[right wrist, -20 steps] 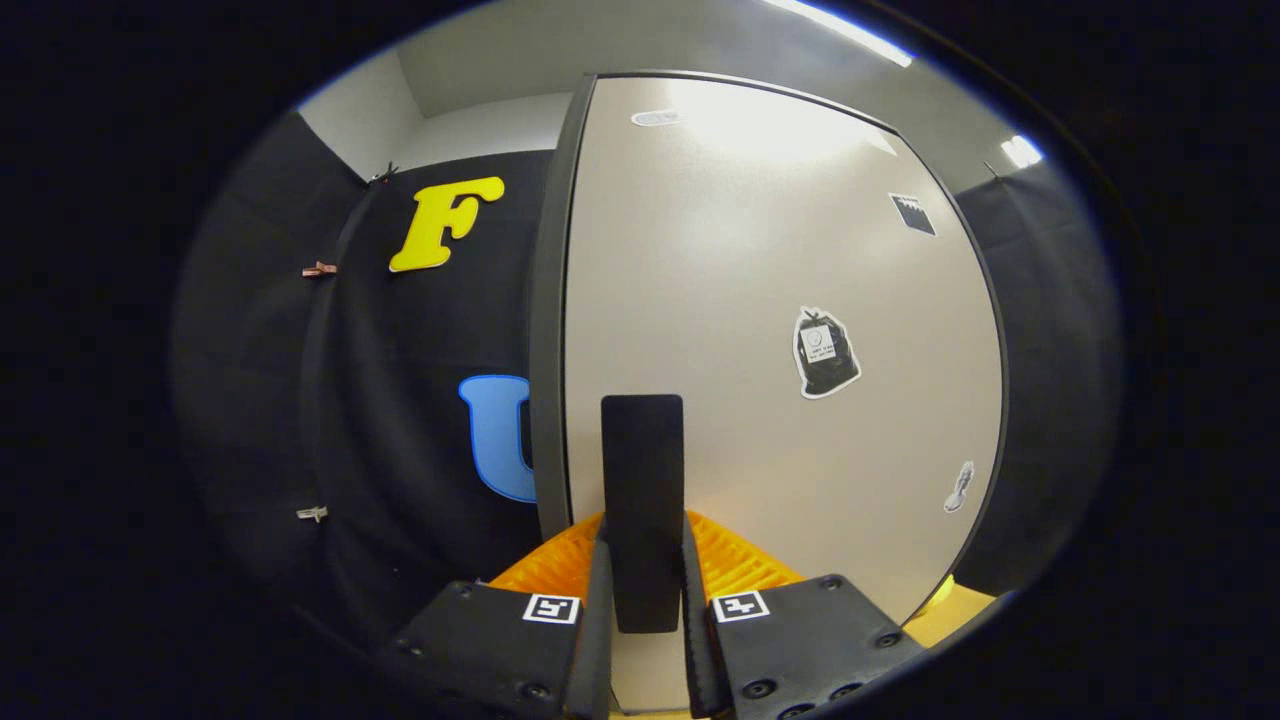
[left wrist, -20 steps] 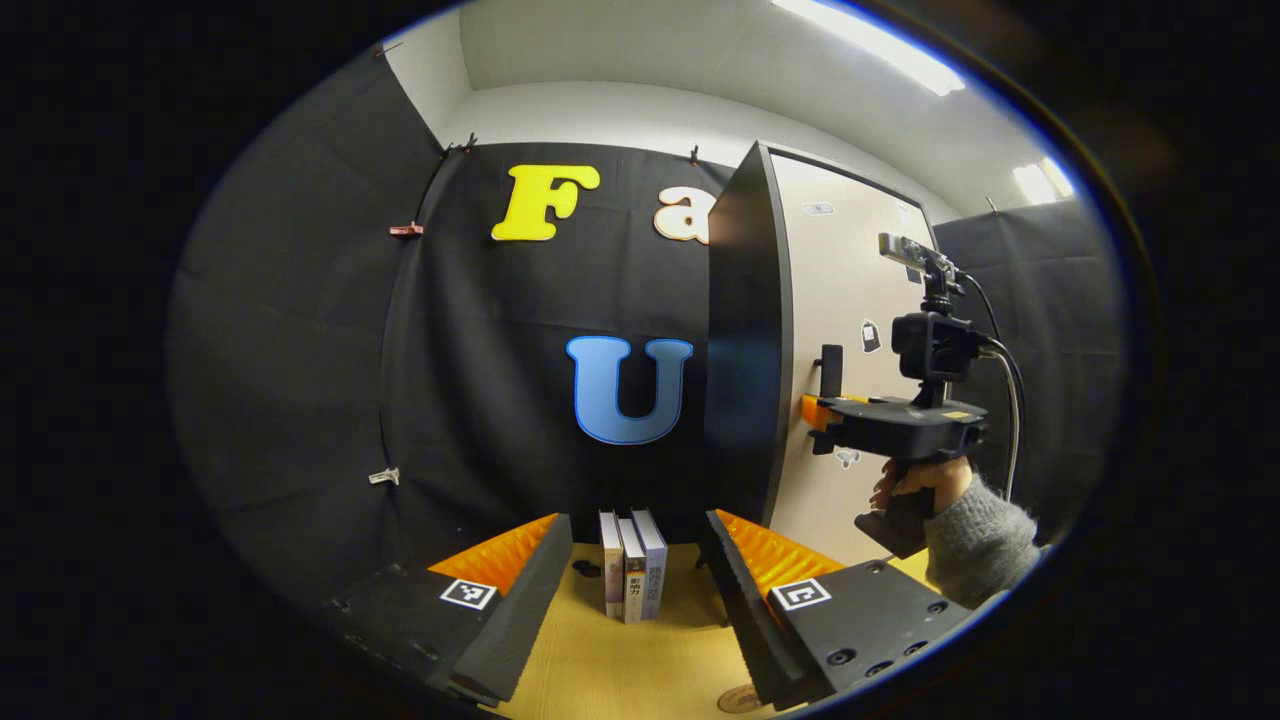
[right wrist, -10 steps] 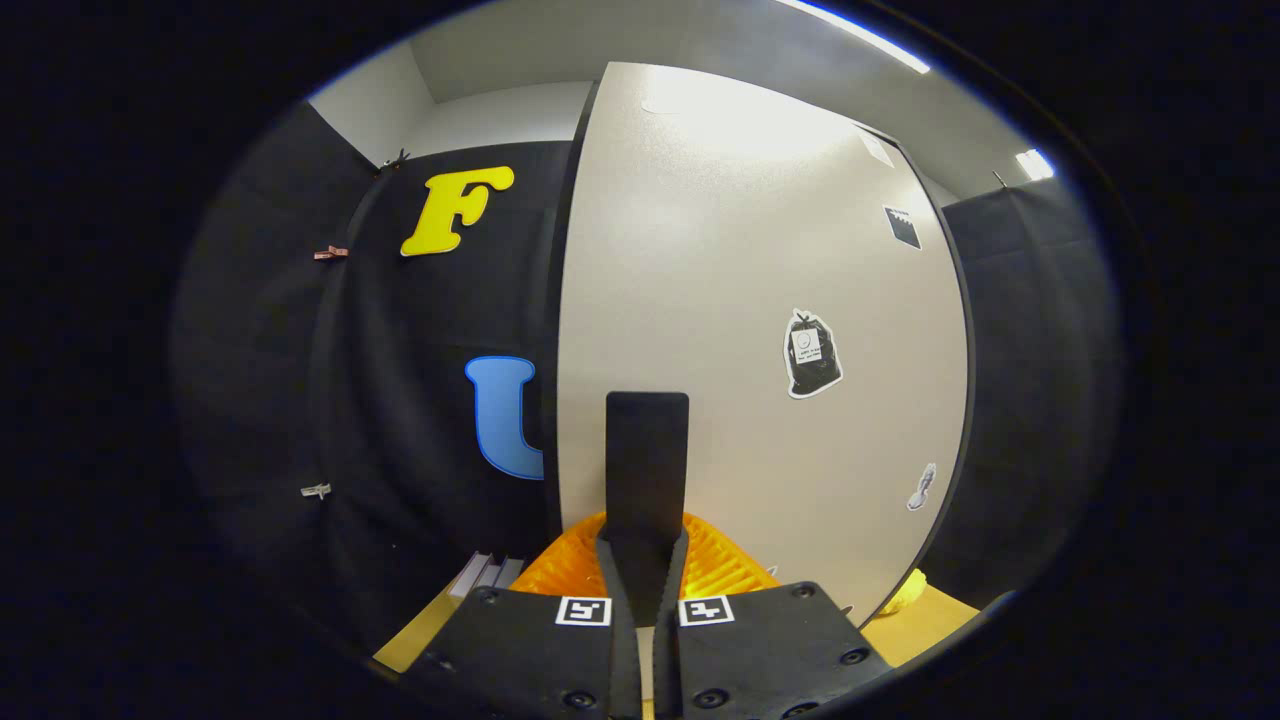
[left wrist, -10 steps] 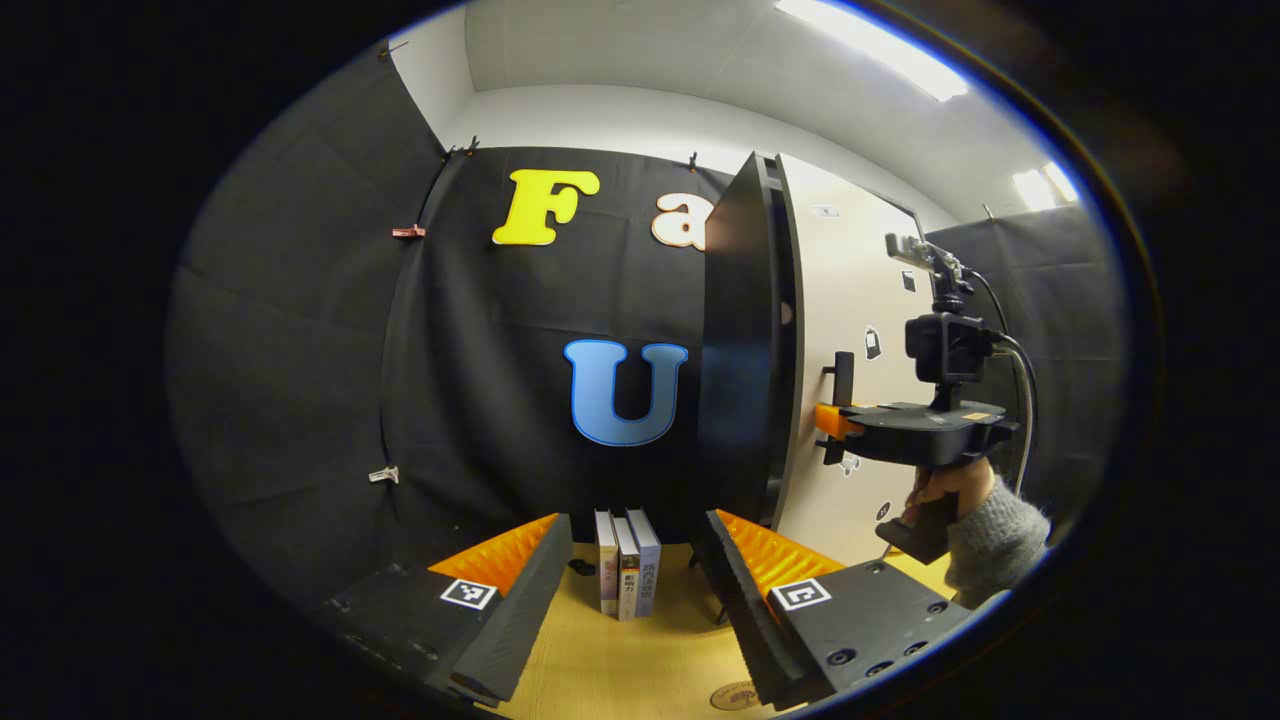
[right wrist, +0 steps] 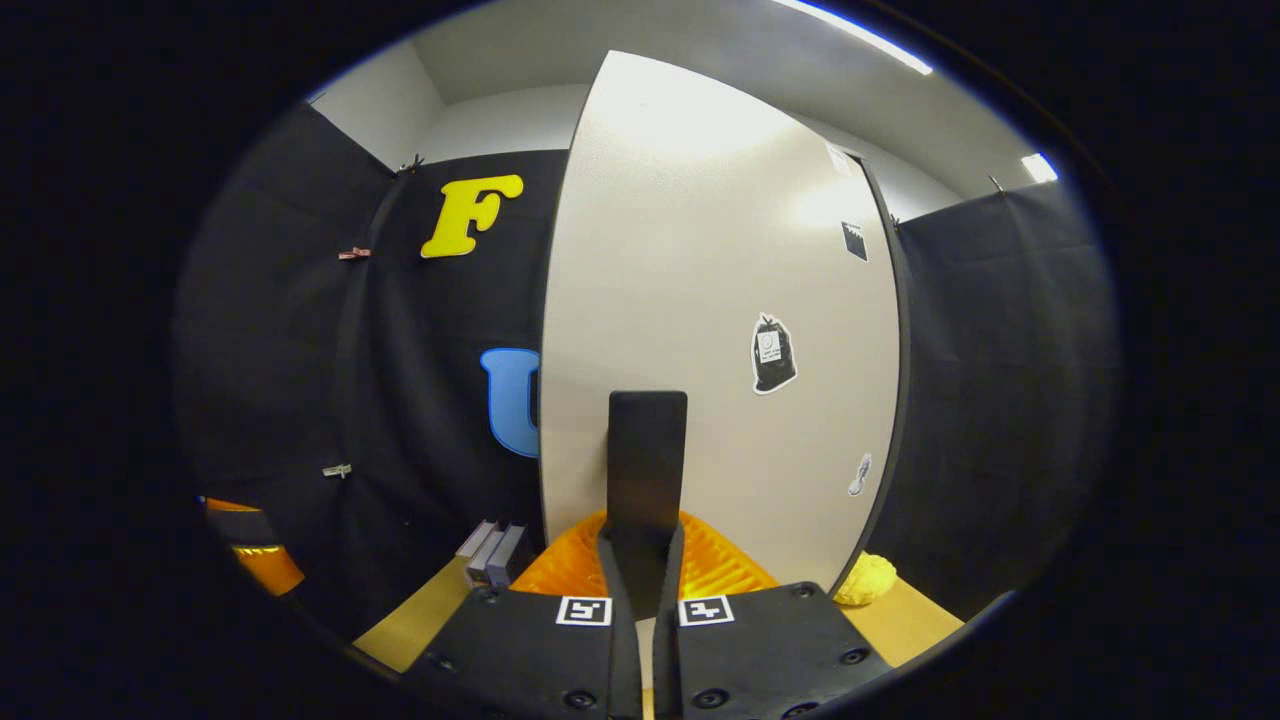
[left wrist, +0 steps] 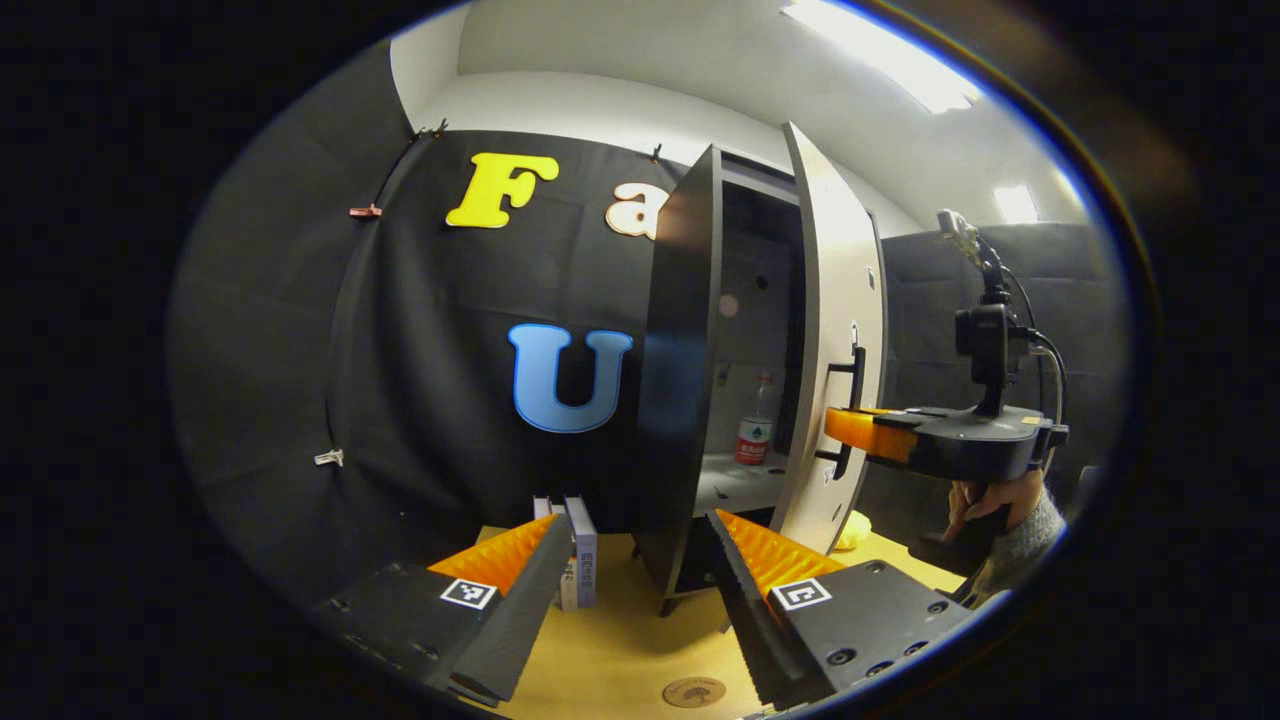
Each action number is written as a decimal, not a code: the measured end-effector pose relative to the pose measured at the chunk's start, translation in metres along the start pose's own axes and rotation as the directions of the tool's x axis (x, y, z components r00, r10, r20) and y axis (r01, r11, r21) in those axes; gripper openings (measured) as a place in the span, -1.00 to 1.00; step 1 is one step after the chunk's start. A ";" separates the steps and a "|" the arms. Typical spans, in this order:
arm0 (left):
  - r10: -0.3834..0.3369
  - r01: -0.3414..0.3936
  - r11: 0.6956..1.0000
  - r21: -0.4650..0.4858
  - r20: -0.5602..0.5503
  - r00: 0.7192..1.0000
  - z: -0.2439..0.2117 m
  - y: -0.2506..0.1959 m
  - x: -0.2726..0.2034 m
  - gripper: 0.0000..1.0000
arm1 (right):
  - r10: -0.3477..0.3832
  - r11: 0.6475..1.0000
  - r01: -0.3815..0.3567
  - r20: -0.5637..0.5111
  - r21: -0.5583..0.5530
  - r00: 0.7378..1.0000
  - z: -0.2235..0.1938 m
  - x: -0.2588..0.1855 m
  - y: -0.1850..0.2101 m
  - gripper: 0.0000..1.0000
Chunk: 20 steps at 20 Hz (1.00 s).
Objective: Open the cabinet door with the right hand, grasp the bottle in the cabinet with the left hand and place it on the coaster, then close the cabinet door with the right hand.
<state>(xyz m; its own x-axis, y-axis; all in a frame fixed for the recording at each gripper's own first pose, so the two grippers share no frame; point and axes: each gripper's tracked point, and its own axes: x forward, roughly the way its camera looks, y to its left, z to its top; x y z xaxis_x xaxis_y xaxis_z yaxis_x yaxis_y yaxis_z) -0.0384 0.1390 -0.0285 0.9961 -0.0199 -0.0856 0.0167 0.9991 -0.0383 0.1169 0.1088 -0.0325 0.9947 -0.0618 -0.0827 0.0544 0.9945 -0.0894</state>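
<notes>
The bottle point(left wrist: 755, 432) stands upright on the cabinet's inner shelf point(left wrist: 735, 480), now exposed: a second ago the cabinet door point(left wrist: 835, 340) still covered it. The right gripper point(right wrist: 640, 560) has swung the door wide, its fingers clamped on the black handle point(right wrist: 646, 470). The left gripper point(left wrist: 640, 580) waits spread open, empty, above the table point(left wrist: 620, 660); what looks like the coaster point(left wrist: 694, 691) lies just below it. The reach-in seems next.
</notes>
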 end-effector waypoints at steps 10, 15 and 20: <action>-0.154 0.154 0.988 -0.005 -0.019 0.988 -0.012 -0.047 0.005 0.70 | -0.077 0.997 0.077 -0.016 -0.006 0.997 0.001 -0.056 -0.052 -0.83; -0.219 0.220 0.975 0.020 -0.024 0.975 -0.016 -0.068 0.012 0.70 | -0.157 0.987 0.157 -0.021 0.010 0.987 0.000 -0.080 -0.087 -0.83; -0.285 0.287 0.957 0.037 -0.037 0.958 -0.020 -0.102 0.027 0.70 | -0.224 0.974 0.224 -0.010 -0.021 0.975 0.000 -0.097 -0.124 -0.84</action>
<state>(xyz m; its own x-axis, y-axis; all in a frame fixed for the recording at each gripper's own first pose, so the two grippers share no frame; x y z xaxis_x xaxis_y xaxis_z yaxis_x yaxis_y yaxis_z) -0.0146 0.0359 -0.0473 0.9461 -0.3054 -0.1078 0.3046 0.9522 -0.0245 0.0136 -0.0082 -0.0129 0.9563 -0.2838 -0.0701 0.2737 0.9535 -0.1263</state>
